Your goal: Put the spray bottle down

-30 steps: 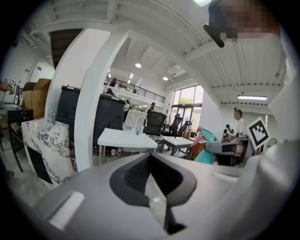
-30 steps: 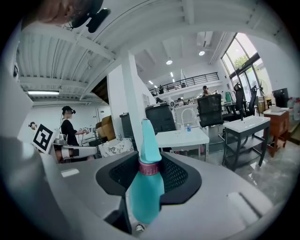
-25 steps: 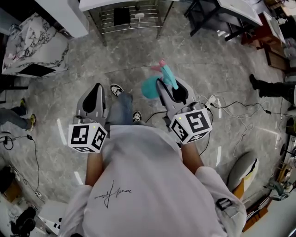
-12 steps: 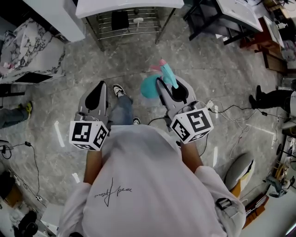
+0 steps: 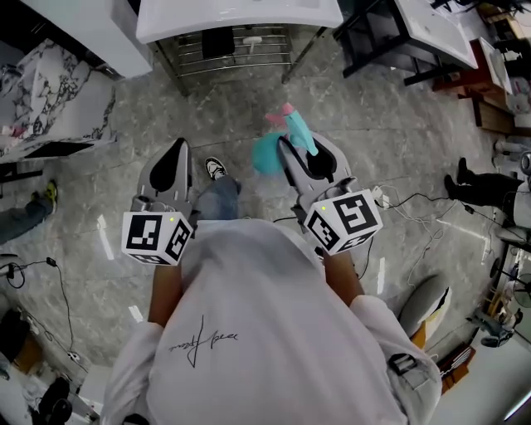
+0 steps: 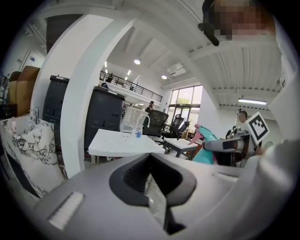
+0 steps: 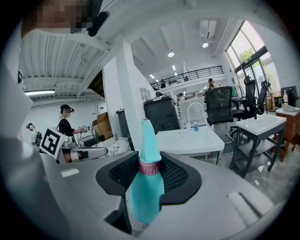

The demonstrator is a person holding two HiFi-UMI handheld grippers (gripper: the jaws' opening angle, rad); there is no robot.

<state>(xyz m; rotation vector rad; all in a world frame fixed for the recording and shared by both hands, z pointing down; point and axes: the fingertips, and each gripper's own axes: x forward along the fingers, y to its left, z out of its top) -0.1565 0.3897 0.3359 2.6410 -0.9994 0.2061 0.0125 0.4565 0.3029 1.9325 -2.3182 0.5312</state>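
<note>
Left gripper [image 5: 177, 156] — jaws together, nothing between them. The bottle [image 5: 270, 154] is clamped in the right gripper [image 5: 292, 151], the jaws pressing its teal body just under the pink collar, held in the air above the floor [image 5: 373, 124]. So none of the putting down is done: it has yet to reach a surface, be stood there and let go. The table [image 5: 241, 12] lies ahead, well apart — cut off at the head view's top edge. The bottle's base and trigger are hard to make out.

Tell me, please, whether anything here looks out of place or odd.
Only one thing: loose cables trail across the floor at the right. The spray bottle is clamped in the right hand-held gripper; no spill shows.
</note>
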